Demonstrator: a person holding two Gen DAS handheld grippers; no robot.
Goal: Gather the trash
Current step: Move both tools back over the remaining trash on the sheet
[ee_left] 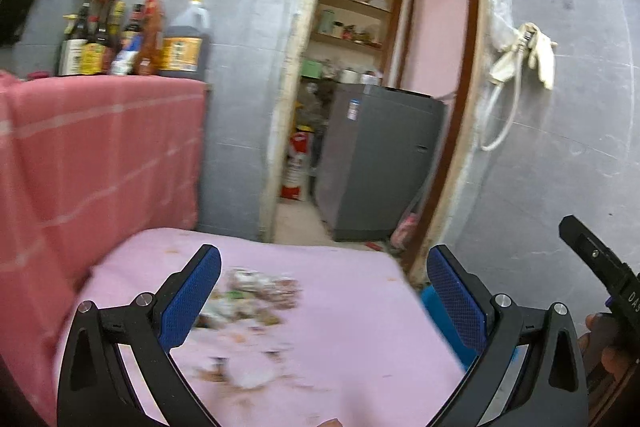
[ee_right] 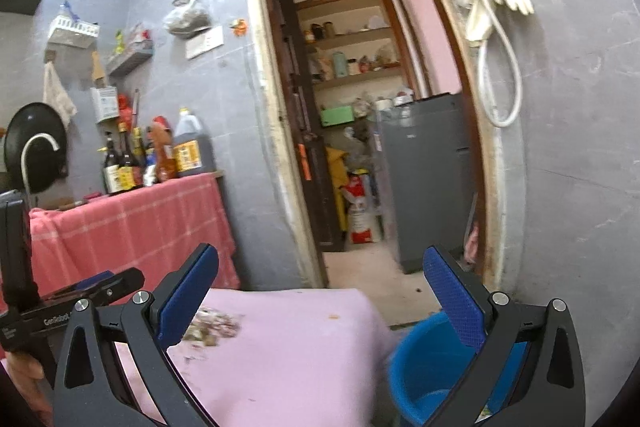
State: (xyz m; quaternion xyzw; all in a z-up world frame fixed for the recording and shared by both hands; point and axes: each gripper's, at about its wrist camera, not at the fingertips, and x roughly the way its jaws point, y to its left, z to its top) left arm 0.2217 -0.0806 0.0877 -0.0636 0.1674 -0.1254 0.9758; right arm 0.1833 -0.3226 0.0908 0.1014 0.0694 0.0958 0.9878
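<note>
A heap of scraps and crumpled wrappers (ee_left: 256, 293) lies on a table under a pink cloth (ee_left: 352, 315); smaller bits (ee_left: 244, 375) are scattered nearer to me. My left gripper (ee_left: 324, 293) hovers above the cloth, open, with nothing between its blue pads. In the right wrist view the same heap (ee_right: 214, 327) sits by the left finger, and my right gripper (ee_right: 320, 293) is open and empty too. A blue bucket (ee_right: 436, 367) stands on the floor at the table's right edge. The other gripper shows at the frame edges (ee_left: 604, 275) (ee_right: 60, 311).
A counter draped in red checked cloth (ee_left: 100, 163) carries several sauce bottles (ee_left: 136, 39) at the left. Straight ahead a doorway opens onto a grey appliance (ee_left: 380, 163) and shelves. Rubber gloves and a hose (ee_right: 496, 7) hang on the grey tiled wall to the right.
</note>
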